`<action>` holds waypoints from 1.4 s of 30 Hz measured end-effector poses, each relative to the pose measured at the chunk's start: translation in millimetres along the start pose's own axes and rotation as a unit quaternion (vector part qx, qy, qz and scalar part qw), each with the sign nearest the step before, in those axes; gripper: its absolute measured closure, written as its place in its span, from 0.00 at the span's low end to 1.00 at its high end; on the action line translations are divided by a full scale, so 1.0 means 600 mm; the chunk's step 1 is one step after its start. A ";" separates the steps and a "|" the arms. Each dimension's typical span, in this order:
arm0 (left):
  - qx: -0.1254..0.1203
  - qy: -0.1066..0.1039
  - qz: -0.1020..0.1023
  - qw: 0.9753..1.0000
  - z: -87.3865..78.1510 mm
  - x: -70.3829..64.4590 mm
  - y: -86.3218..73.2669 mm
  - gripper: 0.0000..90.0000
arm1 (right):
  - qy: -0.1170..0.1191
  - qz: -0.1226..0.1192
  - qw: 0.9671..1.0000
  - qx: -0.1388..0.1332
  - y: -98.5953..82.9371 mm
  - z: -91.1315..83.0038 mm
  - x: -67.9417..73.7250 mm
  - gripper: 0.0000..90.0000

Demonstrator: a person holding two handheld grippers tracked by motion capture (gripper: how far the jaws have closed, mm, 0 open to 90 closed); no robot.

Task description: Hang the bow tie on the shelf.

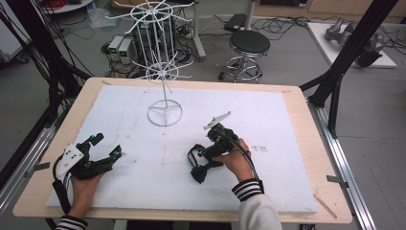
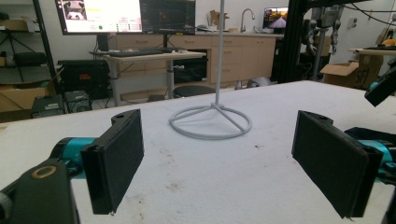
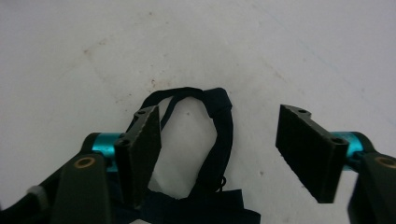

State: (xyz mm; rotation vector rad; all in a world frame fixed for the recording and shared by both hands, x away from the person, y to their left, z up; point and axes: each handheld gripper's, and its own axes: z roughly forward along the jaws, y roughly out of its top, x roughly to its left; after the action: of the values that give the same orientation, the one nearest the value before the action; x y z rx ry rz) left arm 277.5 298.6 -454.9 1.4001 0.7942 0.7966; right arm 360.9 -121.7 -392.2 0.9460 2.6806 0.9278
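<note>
The right gripper (image 3: 219, 154) hangs wide over the bow tie (image 3: 205, 140), strap between its jaws. Drop lower, then pinch. Left gripper (image 2: 215, 158) waits wide, empty.

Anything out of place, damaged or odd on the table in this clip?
Nothing is damaged or spilled. The dark strap item lies crumpled in loose loops on the white mat, under the open right claw. The white wire rack stands upright. The mat shows faint smudges. The left claw is open and holds nothing.
</note>
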 end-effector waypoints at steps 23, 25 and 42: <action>0.000 0.000 0.001 1.000 0.000 0.000 0.000 0.19 | -0.007 -0.005 0.997 0.078 0.004 0.041 -0.003 0.62; 0.000 0.000 0.002 1.000 0.000 0.000 0.000 0.19 | -0.011 -0.003 0.997 0.083 0.004 0.041 -0.003 0.64; 0.001 0.000 0.003 1.000 0.000 0.000 0.000 0.19 | 0.001 -0.001 0.994 0.106 0.003 0.050 -0.004 0.89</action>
State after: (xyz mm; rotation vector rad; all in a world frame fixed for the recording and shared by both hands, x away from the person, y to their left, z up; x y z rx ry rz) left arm 277.3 298.6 -454.8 1.4040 0.7913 0.8001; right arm 373.5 -106.8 -415.3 0.9826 2.8225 0.6535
